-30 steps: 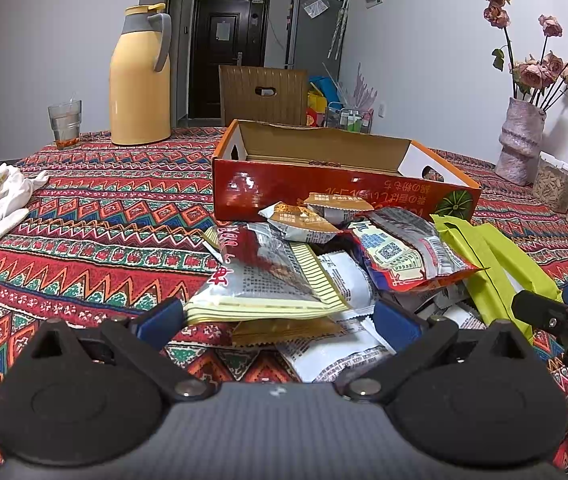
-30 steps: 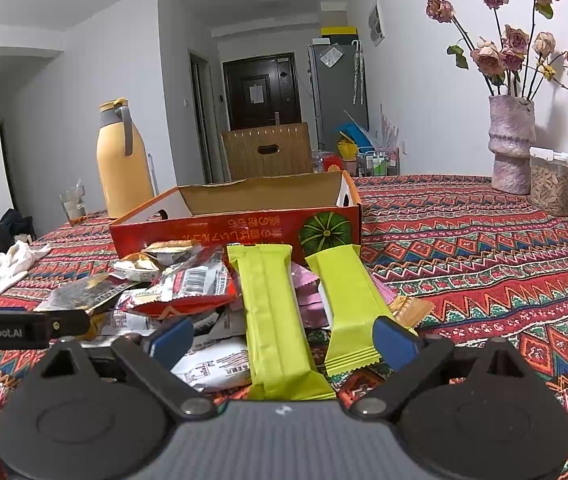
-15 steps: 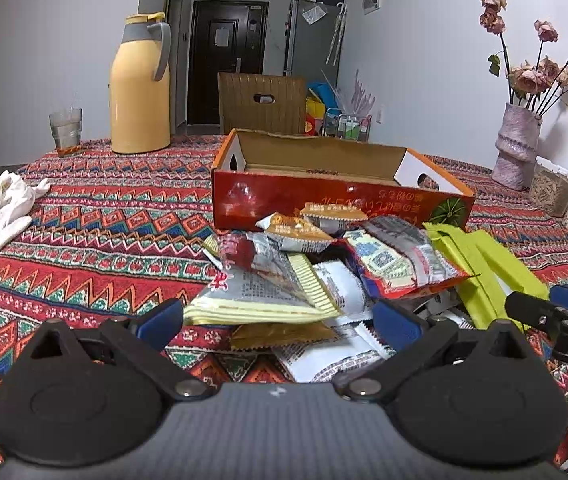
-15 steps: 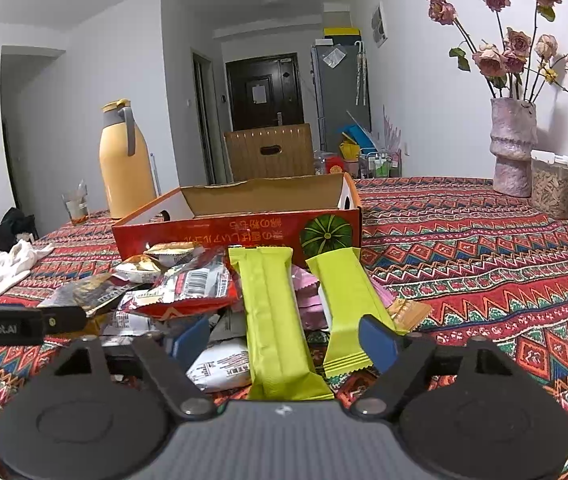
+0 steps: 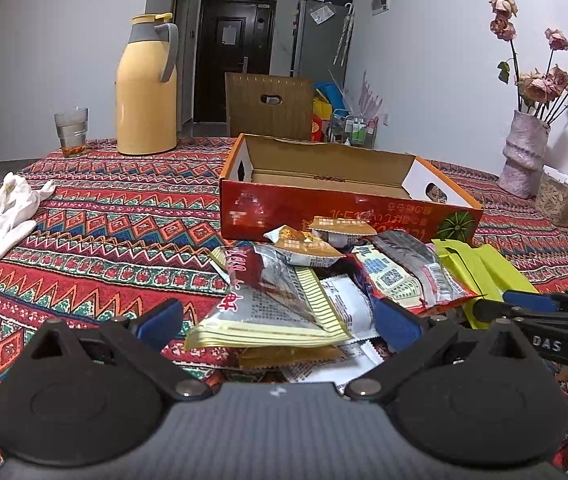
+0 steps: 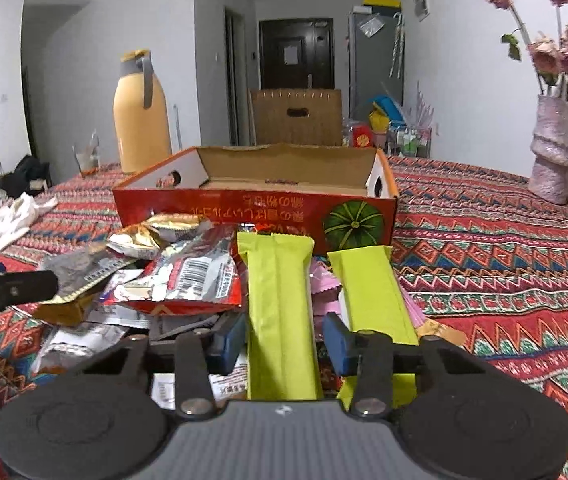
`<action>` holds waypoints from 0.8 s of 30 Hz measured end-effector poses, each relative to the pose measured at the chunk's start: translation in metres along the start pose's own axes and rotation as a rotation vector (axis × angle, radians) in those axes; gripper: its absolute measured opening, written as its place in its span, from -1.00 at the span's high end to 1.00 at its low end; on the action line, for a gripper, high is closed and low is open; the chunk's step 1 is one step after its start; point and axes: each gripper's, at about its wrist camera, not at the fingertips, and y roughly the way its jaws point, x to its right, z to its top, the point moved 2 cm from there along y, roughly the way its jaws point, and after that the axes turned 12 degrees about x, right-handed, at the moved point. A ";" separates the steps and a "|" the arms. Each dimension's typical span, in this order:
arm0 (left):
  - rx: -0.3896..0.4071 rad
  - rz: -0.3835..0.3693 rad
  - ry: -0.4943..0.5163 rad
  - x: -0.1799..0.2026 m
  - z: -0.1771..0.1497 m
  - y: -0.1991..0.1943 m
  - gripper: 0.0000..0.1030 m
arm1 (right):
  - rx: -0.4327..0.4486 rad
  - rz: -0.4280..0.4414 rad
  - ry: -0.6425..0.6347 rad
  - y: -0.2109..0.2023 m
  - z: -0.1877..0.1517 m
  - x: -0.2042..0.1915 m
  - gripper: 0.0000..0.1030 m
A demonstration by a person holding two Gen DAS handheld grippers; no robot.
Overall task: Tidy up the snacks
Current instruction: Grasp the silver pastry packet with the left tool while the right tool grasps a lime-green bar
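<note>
The open red box (image 5: 348, 216) stands on the bench (image 5: 115, 216), and the snack pile (image 5: 308, 280) lies just in front of its near wall, touching it. The right gripper (image 6: 281, 342) has its fingers (image 6: 225, 340) close on both sides of the left green bar (image 6: 277, 300), whose far end touches the box front, but I cannot tell if they already clamp it. The left gripper (image 5: 277, 320) has its fingers (image 5: 161, 318) wide apart around the near edge of the pile, on the side of the box toward the flask (image 5: 147, 88), holding nothing.
</note>
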 end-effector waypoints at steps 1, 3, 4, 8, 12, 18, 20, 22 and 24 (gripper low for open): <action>-0.004 0.001 -0.002 -0.001 0.000 0.001 -1.00 | -0.015 0.001 0.003 0.005 0.000 0.000 0.25; -0.012 0.006 -0.001 -0.002 0.000 0.003 -1.00 | -0.037 0.002 0.013 0.012 -0.001 0.002 0.27; -0.016 0.009 0.000 -0.002 0.000 0.005 -1.00 | -0.039 0.003 0.014 0.014 -0.001 0.003 0.27; -0.031 0.019 0.002 -0.004 0.001 0.009 -1.00 | -0.039 0.009 0.012 0.015 0.001 0.002 0.32; -0.039 0.024 0.006 -0.006 0.004 0.014 -1.00 | -0.026 0.015 0.023 0.011 0.001 0.004 0.38; -0.064 0.033 0.011 -0.009 0.011 0.022 -1.00 | 0.042 0.001 0.050 -0.005 0.007 0.009 0.38; -0.079 0.032 0.014 -0.009 0.015 0.027 -1.00 | 0.068 -0.005 0.060 -0.009 0.009 0.011 0.38; -0.104 0.034 0.023 -0.007 0.020 0.035 -1.00 | 0.093 -0.016 0.075 -0.014 0.011 0.013 0.38; -0.139 0.032 0.019 -0.006 0.024 0.045 -1.00 | 0.109 -0.025 0.090 -0.016 0.011 0.015 0.38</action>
